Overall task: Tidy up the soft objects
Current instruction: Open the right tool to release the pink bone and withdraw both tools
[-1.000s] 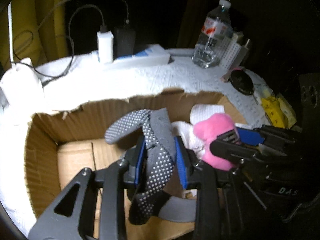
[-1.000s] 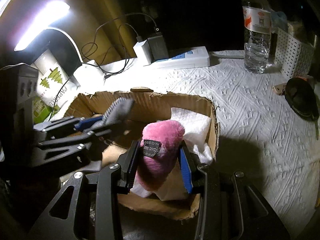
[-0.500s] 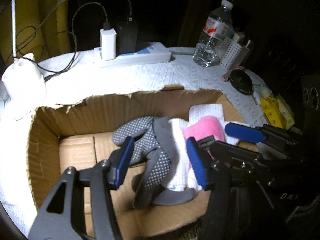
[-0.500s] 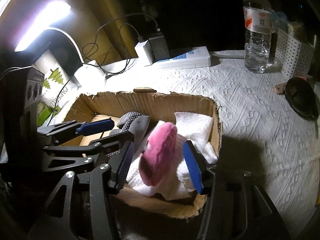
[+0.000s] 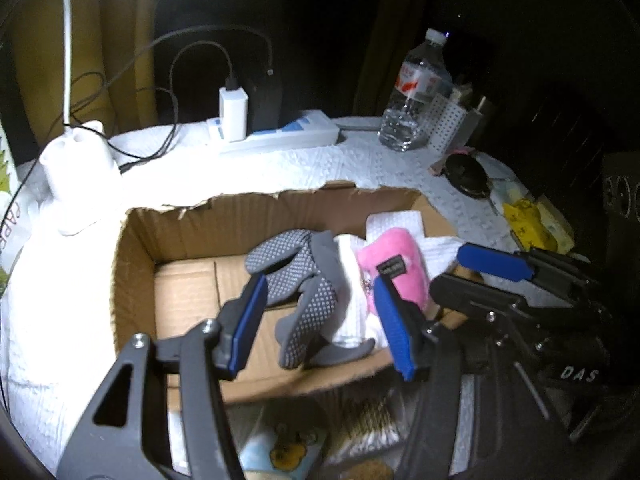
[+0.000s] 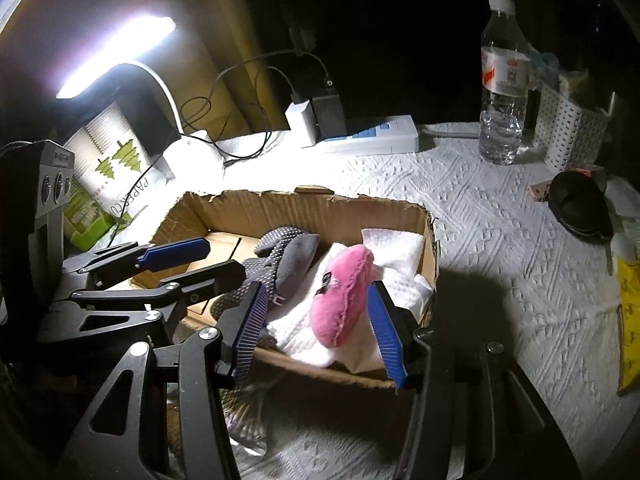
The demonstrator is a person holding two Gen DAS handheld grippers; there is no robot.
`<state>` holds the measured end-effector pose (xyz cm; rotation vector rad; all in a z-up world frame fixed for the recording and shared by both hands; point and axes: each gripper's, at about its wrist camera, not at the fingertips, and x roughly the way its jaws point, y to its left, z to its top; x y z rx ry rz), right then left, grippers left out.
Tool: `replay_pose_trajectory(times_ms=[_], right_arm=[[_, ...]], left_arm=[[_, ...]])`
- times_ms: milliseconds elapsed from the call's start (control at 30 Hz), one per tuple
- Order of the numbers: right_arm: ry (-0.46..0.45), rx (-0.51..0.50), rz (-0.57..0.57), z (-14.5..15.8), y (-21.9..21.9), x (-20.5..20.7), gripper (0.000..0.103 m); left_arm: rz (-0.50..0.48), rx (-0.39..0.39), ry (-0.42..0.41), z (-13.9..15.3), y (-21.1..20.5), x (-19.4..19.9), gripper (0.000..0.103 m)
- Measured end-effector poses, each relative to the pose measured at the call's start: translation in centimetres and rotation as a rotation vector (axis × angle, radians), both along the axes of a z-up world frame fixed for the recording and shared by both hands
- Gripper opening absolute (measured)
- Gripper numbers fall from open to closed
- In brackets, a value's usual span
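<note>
A torn cardboard box (image 5: 136, 264) (image 6: 400, 210) holds a grey dotted glove (image 5: 308, 300) (image 6: 280, 260), a pink plush piece (image 5: 394, 268) (image 6: 344, 300) and a white cloth (image 5: 400, 220) (image 6: 396, 248). My left gripper (image 5: 320, 320) (image 6: 188, 260) is open and empty above the box's near edge, with the glove lying between and below its blue pads. My right gripper (image 6: 316, 328) (image 5: 468, 276) is open and empty just over the pink plush at the box's right end.
A white power strip (image 5: 280, 136) (image 6: 372, 136) with chargers and cables, a water bottle (image 5: 412, 96) (image 6: 504, 84), a white lamp (image 5: 76, 176) (image 6: 116, 56), a perforated white basket (image 6: 568, 128), a black pouch (image 6: 580, 204) and a paper-cup pack (image 6: 116, 168) stand around the box.
Both grippers opened and drew back toward me. The grey glove dropped from the left one and the pink plush from the right one; both now lie in the box.
</note>
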<state>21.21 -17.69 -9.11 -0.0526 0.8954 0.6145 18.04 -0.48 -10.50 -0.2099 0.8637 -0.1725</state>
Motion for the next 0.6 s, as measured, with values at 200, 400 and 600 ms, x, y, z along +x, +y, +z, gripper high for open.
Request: replay_pose_trajectory(times_ms=[200,400,600], right_arm=[[-0.022,-0.014,-0.005,0.8,0.1,-1.7,0.055],[-0.041,-0.016,-0.007,1.5,0.3,-3.4,0.055],[-0.051,-0.023,-0.009,1.7,0.5,-5.0,0.055]], left_arm=[[0.000,-0.004,-0.032,1.1,0.3,-2.2,0.057],[0.008,-0.003,-0.045,1.5,0.7,-4.1,0.063],[0.014,-0.011,-0.061,1.8,1.2,-6.1,0.071]])
